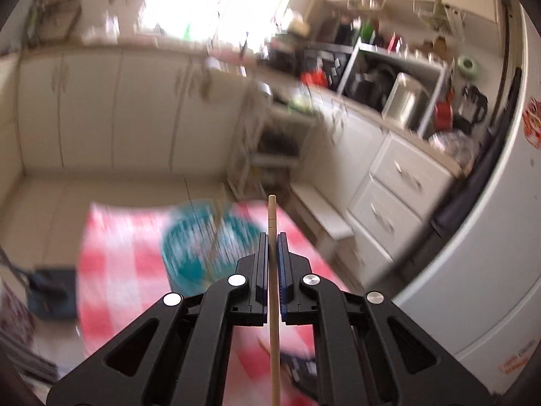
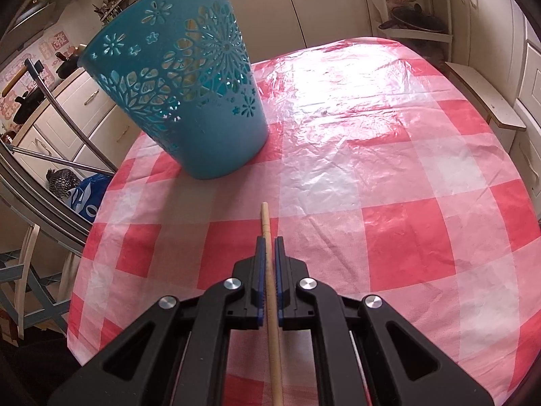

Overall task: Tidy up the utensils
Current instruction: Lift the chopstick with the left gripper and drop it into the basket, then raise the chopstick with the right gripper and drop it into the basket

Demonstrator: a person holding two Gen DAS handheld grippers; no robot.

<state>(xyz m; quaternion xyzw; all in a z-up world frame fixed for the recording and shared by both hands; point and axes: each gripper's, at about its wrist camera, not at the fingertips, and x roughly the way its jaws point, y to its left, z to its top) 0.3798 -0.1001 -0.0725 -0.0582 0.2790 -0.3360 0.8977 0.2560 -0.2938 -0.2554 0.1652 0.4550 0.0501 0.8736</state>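
Little can be read. In the right wrist view, a blue plastic bag (image 2: 88, 196) past the table's left edge carries large white letters, but only fragments show. In the left wrist view, the stickers (image 1: 531, 122) on the white fridge (image 1: 480, 270) are too blurred to make out.

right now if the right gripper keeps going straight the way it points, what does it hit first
Probably the checkered tablecloth. The right gripper, shut on a wooden chopstick, points down across bare cloth. The teal basket stands ahead to the left of that line, though depth is hard to judge.
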